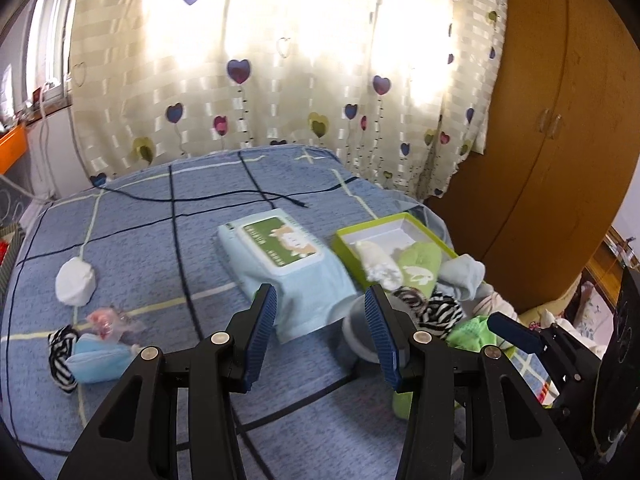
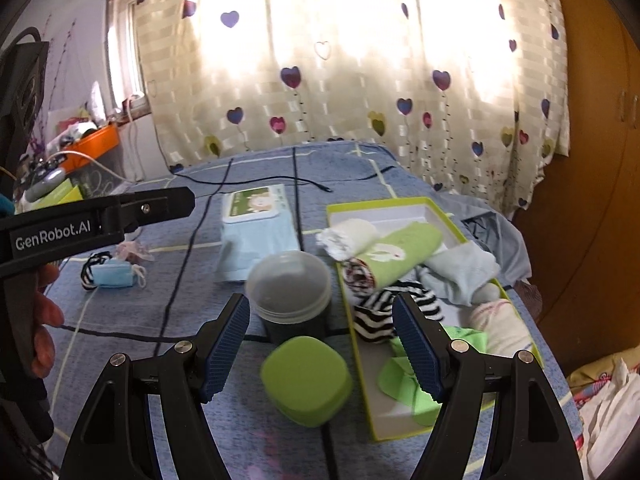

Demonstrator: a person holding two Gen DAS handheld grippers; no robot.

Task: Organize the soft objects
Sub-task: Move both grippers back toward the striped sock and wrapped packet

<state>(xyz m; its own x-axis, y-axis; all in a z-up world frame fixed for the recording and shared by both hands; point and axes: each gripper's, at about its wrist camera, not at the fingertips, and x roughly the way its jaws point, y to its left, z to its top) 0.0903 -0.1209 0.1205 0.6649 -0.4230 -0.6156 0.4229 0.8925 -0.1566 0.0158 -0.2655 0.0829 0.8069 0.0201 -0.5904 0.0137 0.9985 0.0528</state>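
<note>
Both hand-held grippers, left and right, are hovering with jaws apart and empty over the bed. Rolled socks are lying in the green box; a lidded jar and wipes pack are sitting beside it.

- green-rimmed box on bed, open, holding rolled socks and striped cloth
- blue mask, white sock ball loose, left side

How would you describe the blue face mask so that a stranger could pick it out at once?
Start at the blue checked bedspread and go to its left side, away from the green box. The face mask lies there between a striped sock and pink wrapping. It alone is pale blue, pleated, with white ear loops.
</note>
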